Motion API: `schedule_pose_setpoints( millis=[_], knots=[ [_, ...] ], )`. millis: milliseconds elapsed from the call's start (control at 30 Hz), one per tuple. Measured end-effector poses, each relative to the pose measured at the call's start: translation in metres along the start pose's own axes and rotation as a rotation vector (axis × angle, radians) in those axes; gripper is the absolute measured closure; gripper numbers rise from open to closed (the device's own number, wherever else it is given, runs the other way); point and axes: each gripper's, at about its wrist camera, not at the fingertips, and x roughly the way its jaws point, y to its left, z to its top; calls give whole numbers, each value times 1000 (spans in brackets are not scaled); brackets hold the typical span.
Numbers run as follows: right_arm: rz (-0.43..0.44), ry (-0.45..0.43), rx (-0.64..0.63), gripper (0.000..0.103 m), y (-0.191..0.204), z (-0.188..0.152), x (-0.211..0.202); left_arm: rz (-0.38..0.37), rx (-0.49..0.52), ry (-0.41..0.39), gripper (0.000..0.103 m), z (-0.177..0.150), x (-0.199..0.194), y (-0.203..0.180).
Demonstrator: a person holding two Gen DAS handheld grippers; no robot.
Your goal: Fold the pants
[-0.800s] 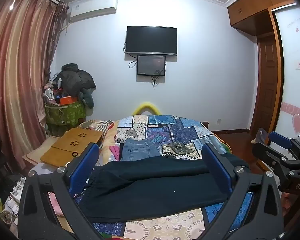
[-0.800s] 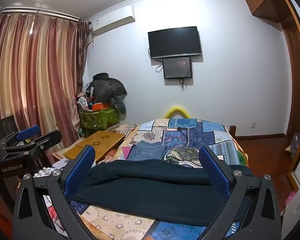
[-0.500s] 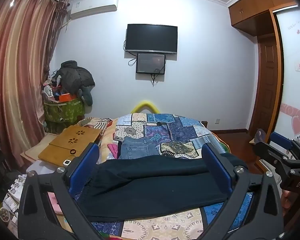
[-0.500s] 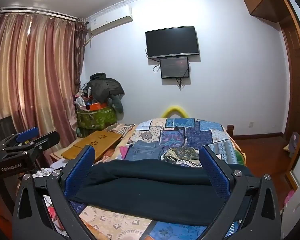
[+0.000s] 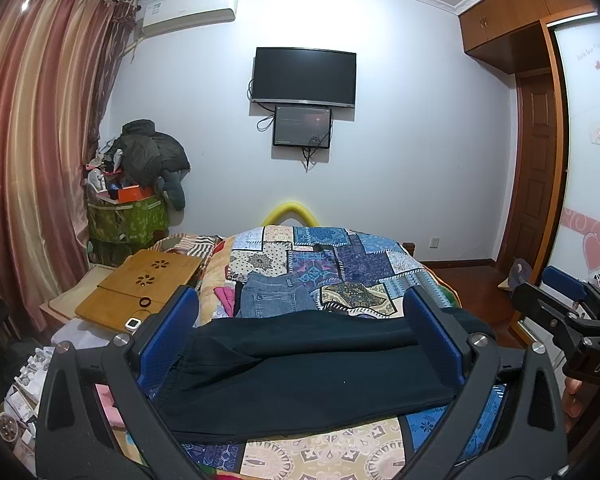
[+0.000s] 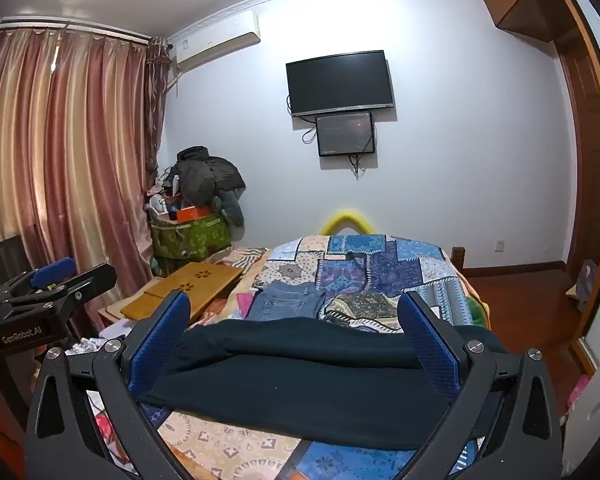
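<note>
Dark pants (image 5: 308, 368) lie crosswise on the patchwork quilt (image 5: 332, 264) of a bed, directly ahead of and below both grippers. Left gripper (image 5: 300, 332), blue pads spread wide, is released and holds nothing; pants fill the gap btwn its fingers w/o visible contact. Right gripper (image 6: 295, 336) likewise spread wide and holding nothing, pants (image 6: 308, 376) lying past its tips. Beyond the pants, folded jeans (image 5: 273, 294) rest on the quilt; a wooden lap tray (image 5: 143, 280) sits ahead-left of the left gripper. TV (image 5: 304, 74) hangs on the far wall, w/ a smaller screen (image 5: 302, 126) just under it.

Left view alone shows the right gripper (image 5: 556, 300) off to its right side, plus a wardrobe door w/ pink hearts (image 5: 596, 240). Right view alone shows the left gripper (image 6: 59, 280) off to its left side, and a fuller stretch of curtain (image 6: 59, 140). Both catch the green storage bag (image 6: 187, 236) piled w/ clothes.
</note>
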Motion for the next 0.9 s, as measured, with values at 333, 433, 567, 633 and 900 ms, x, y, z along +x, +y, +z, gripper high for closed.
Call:
schedule_pose_setpoints(
  millis=[333,433,567,633,900],
  knots=[
    [3,-3,4,0,0,-3,0,6,-6,-1,0,-1,1,-2],
    [4,-4,3,0,-1,-3,-1,5,-8,-1,0,0,2,-3],
    [2,-4,3,0,0,-3,-1,5,-7,-1,0,-1,3,-3],
    [2,-4,3,0,0,-3,-1,6,-5,-1,0,-1,3,-3],
    [3,-5,5,0,0,-2,-2,8,-6,-2,0,0,0,-4]
  ],
)
